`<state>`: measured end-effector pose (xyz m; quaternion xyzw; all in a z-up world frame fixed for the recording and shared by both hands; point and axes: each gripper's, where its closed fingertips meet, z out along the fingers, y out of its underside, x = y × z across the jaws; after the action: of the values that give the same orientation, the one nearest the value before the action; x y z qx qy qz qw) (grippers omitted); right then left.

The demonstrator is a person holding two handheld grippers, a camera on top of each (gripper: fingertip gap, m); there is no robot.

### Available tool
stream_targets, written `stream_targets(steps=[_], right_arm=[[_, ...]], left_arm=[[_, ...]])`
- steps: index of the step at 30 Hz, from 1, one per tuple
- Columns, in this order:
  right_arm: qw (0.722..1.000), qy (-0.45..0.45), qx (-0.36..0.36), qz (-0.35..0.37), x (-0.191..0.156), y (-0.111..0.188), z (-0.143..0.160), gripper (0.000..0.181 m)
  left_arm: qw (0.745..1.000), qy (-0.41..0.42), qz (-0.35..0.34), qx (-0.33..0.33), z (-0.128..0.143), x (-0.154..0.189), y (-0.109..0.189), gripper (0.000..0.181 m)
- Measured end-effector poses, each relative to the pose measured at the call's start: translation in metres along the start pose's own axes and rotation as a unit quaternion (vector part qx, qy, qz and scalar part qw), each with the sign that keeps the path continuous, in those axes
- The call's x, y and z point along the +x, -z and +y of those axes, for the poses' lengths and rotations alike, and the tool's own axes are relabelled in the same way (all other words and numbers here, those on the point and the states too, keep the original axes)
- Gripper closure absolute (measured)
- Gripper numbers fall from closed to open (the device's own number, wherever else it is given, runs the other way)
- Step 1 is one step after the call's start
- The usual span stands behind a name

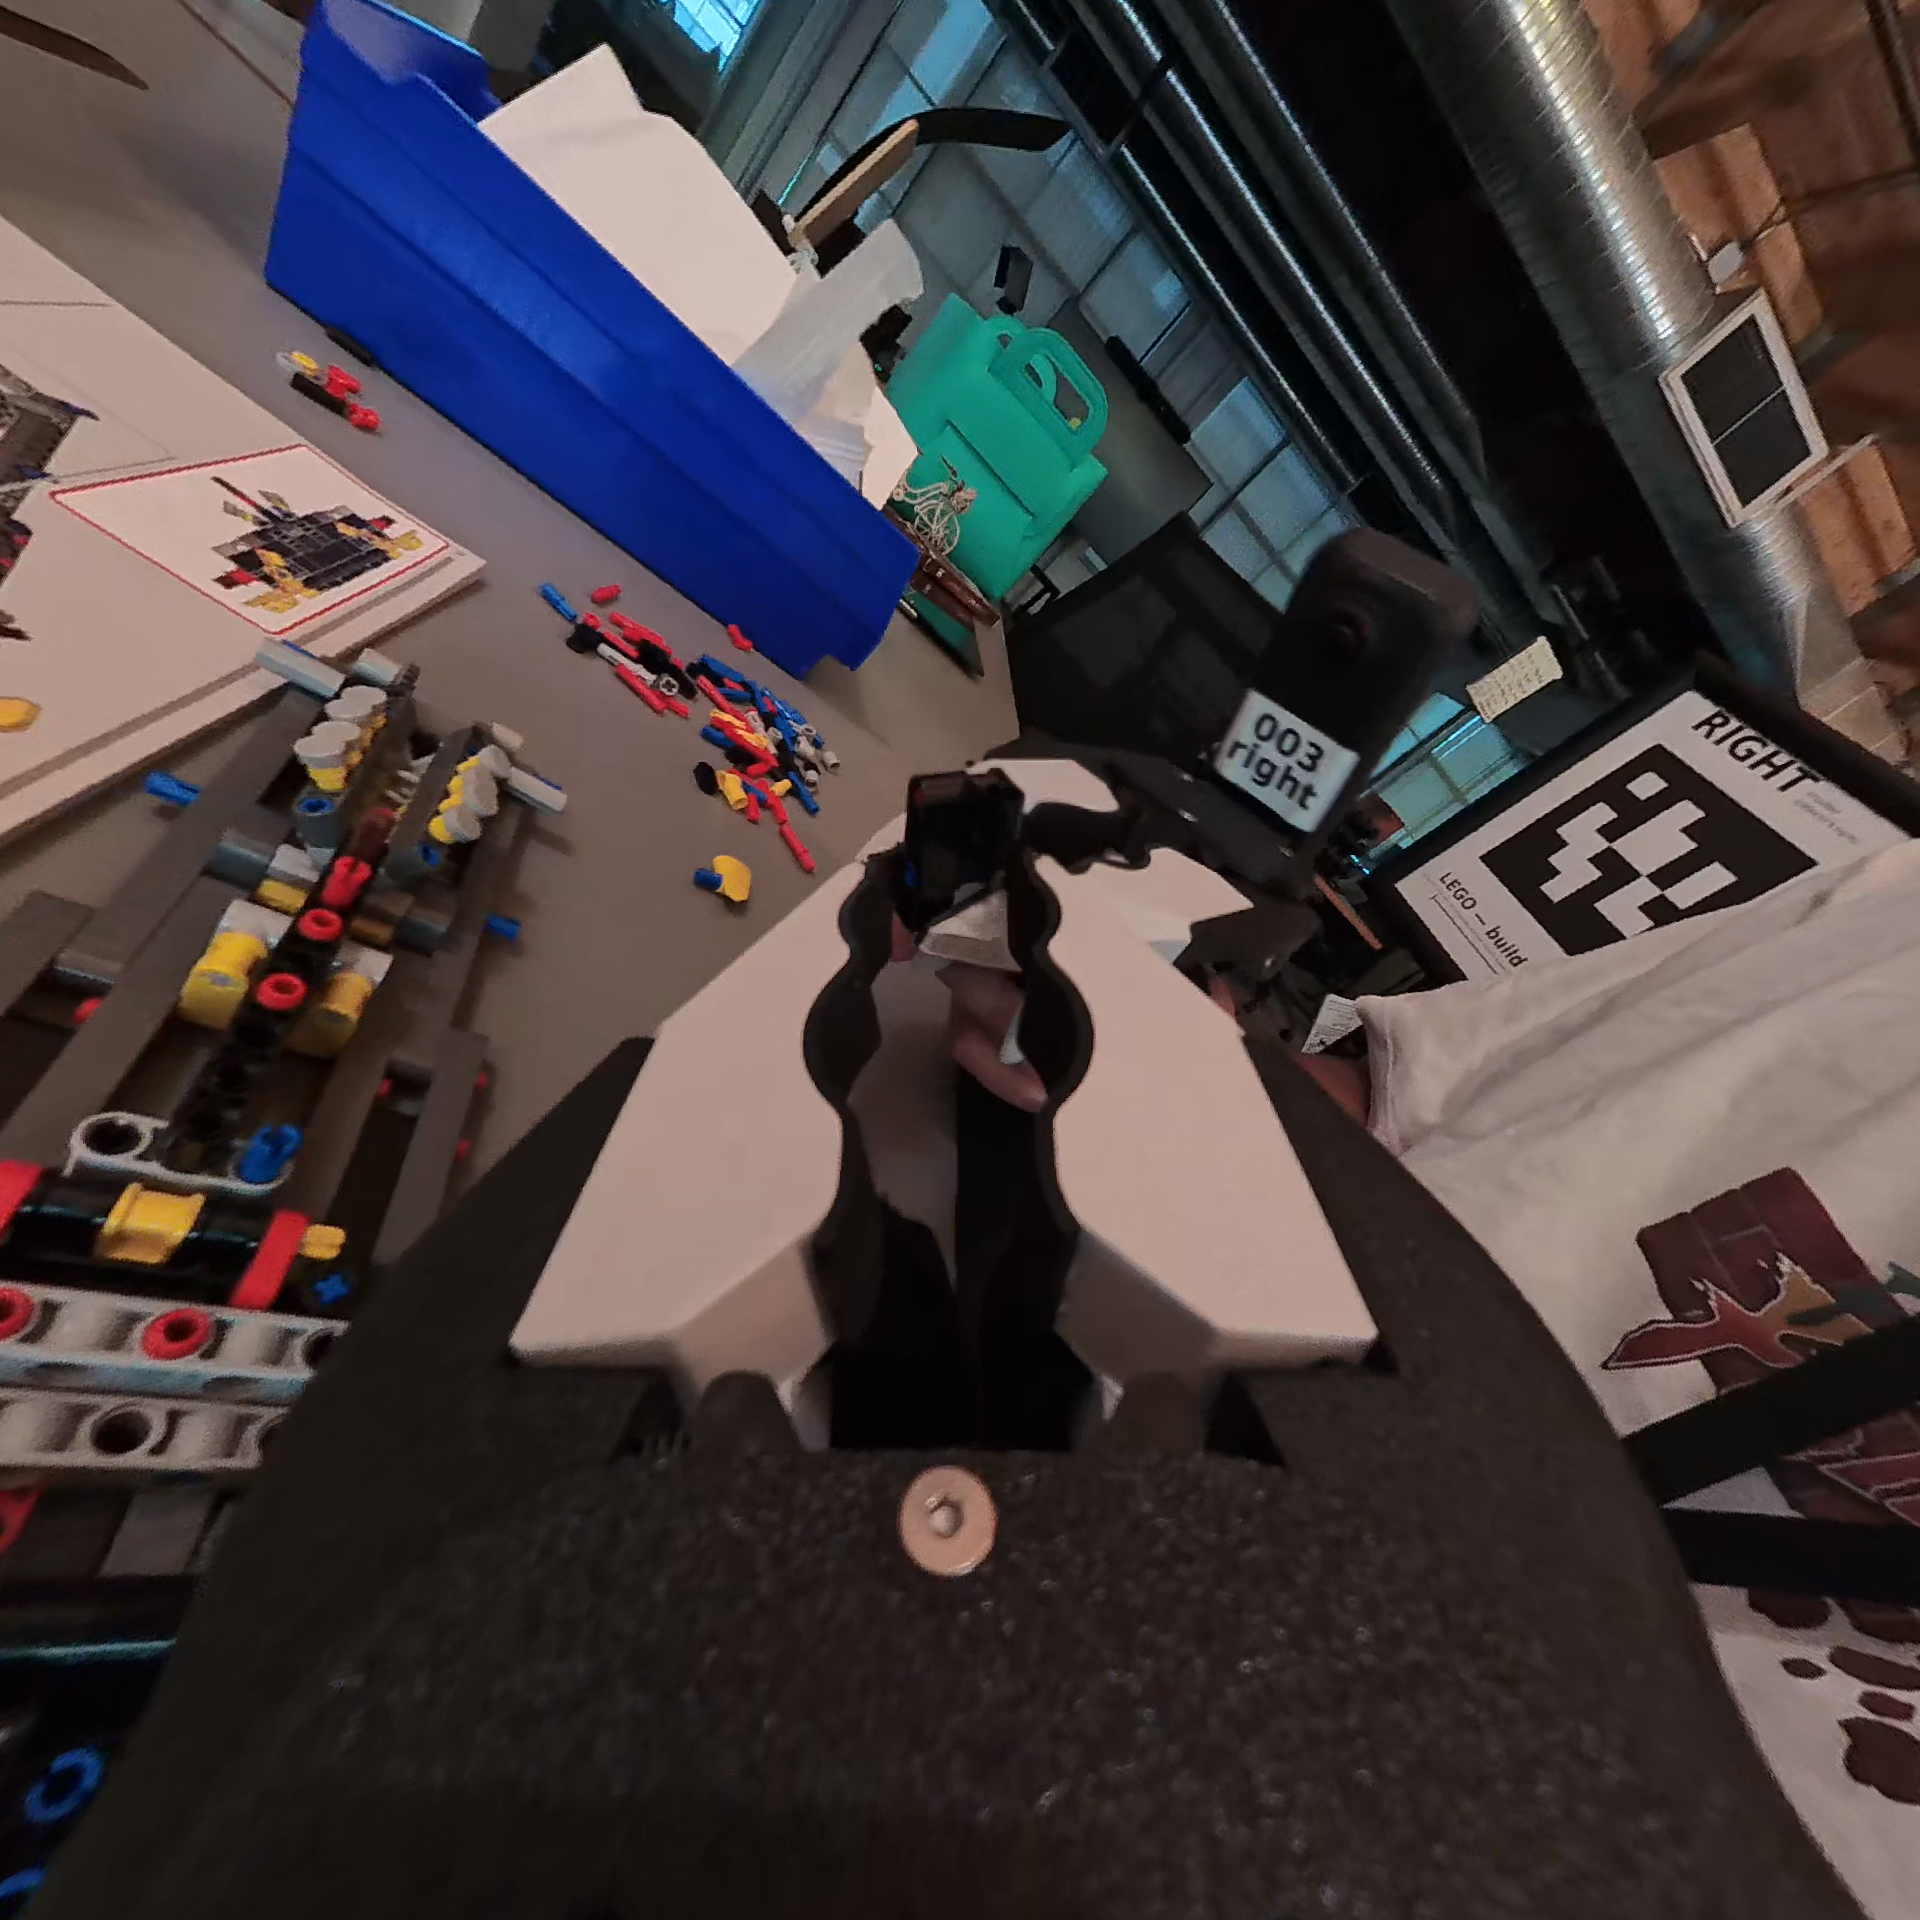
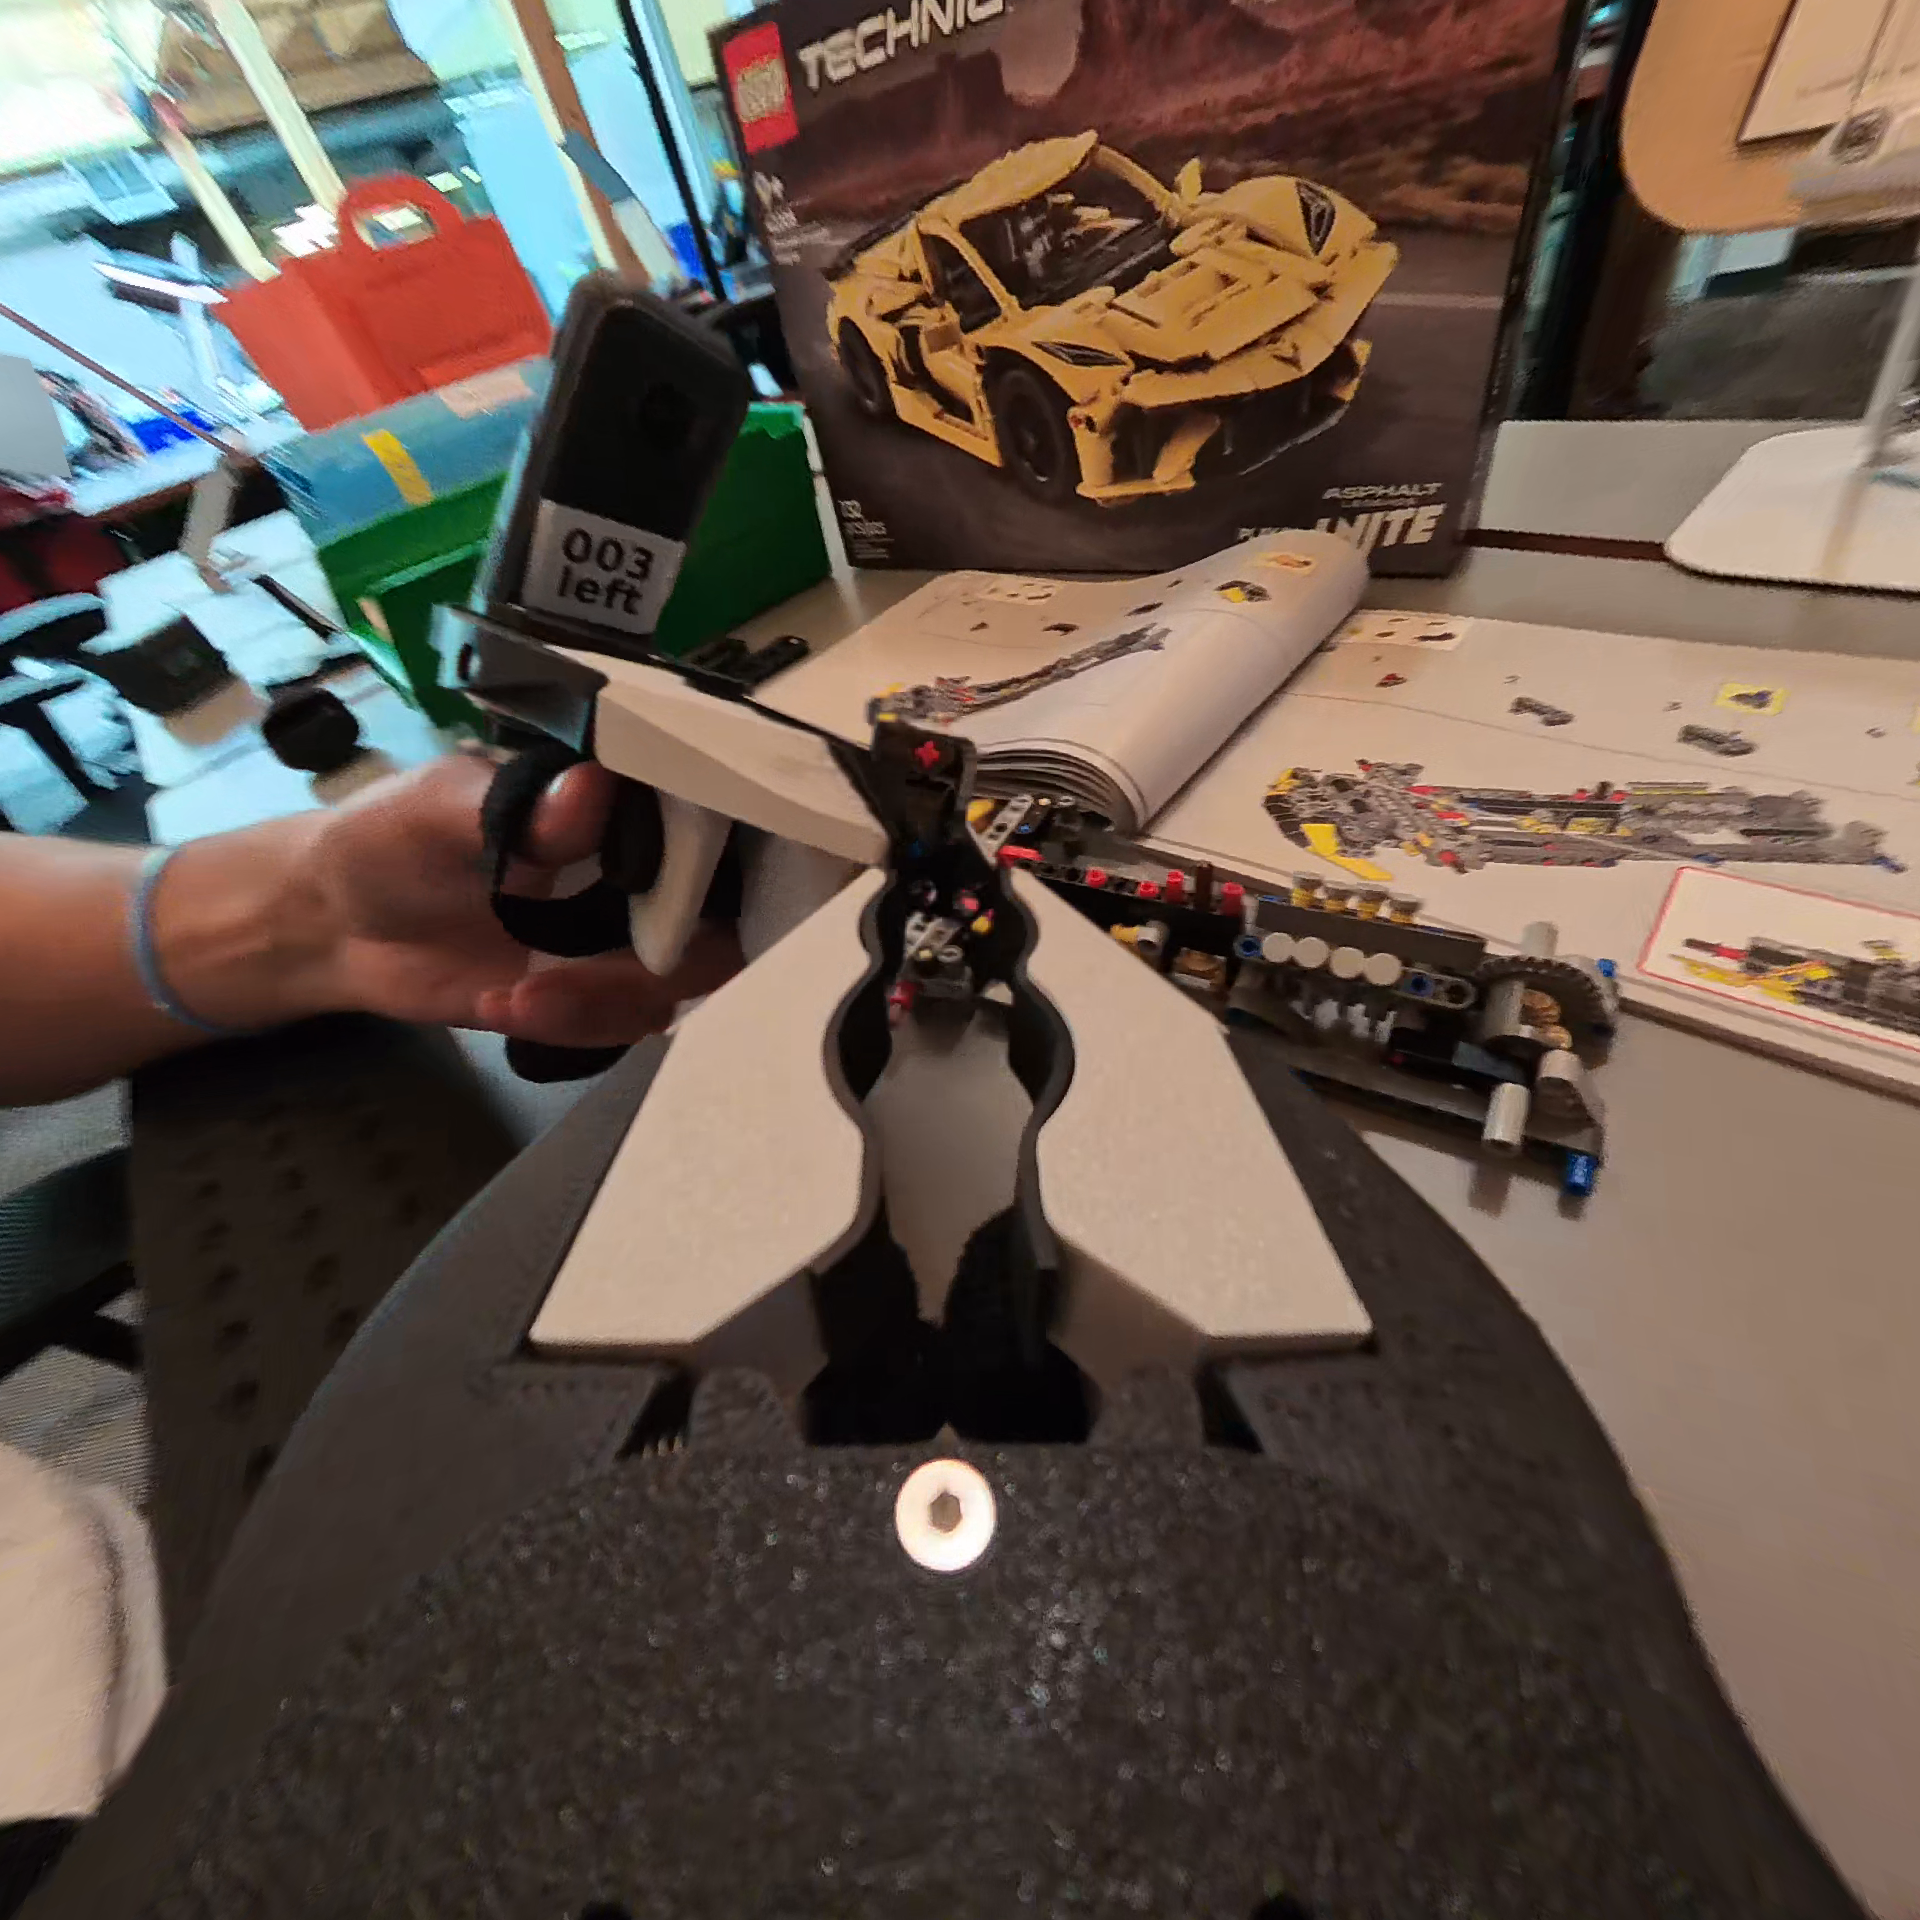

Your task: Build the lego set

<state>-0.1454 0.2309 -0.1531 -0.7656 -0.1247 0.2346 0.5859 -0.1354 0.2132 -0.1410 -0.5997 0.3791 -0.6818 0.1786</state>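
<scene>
While both hand-held grippers [image 1: 951, 862] [image 2: 925, 821] pinch one small black piece [image 1: 948, 847] aloft, the table edge [image 1: 966, 665] lies near

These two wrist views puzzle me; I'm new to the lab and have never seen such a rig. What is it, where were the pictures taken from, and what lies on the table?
There is no robot here. A person holds a hand-held gripper in each hand, and a camera on each looks forward along its two white fingers. The left wrist view shows the left hand-held gripper; the right wrist view shows the right hand-held gripper. Both are closed on one small black lego piece, held in the air between them. The person's hand grips the left handle. On the grey table lie a half-built lego chassis, an open instruction booklet, loose small pieces, a blue bin and the set's box.
</scene>
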Motion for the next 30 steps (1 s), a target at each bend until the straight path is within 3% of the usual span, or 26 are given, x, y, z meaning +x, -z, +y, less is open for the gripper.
stream_targets(steps=[5,7,10,13,15,17,24,30], right_arm=[[0.985,0.123,-0.027,0.121,0.009,-0.003,0.005,0.166],[0.978,0.152,-0.027,0.138,0.007,-0.003,0.004,0.166],[0.988,0.142,-0.015,0.057,-0.01,0.003,-0.001,0.154],[0.996,0.049,0.014,-0.076,-0.025,0.023,-0.018,0.152],[0.985,-0.043,0.026,-0.167,-0.031,0.035,-0.03,0.152],[0.971,-0.094,0.037,-0.215,-0.035,0.04,-0.038,0.153],[0.988,-0.011,0.021,-0.15,-0.038,0.03,-0.027,0.168],[0.992,-0.024,0.012,-0.121,-0.032,0.025,-0.016,0.173]], left_arm=[[1.0,-0.004,-0.025,0.001,0.001,-0.009,0.0,0.166],[1.0,-0.021,-0.023,0.0,0.001,-0.006,0.002,0.166],[0.999,-0.04,0.017,-0.014,-0.001,0.006,0.006,0.166],[0.991,0.003,0.137,-0.007,-0.007,0.038,0.012,0.166],[0.983,0.012,0.183,0.009,-0.012,0.052,0.016,0.166],[0.982,-0.009,0.191,0.004,-0.007,0.059,0.014,0.166],[0.987,-0.019,0.158,0.006,-0.003,0.054,0.006,0.166],[0.99,-0.006,0.137,0.014,-0.005,0.045,0.004,0.166]])
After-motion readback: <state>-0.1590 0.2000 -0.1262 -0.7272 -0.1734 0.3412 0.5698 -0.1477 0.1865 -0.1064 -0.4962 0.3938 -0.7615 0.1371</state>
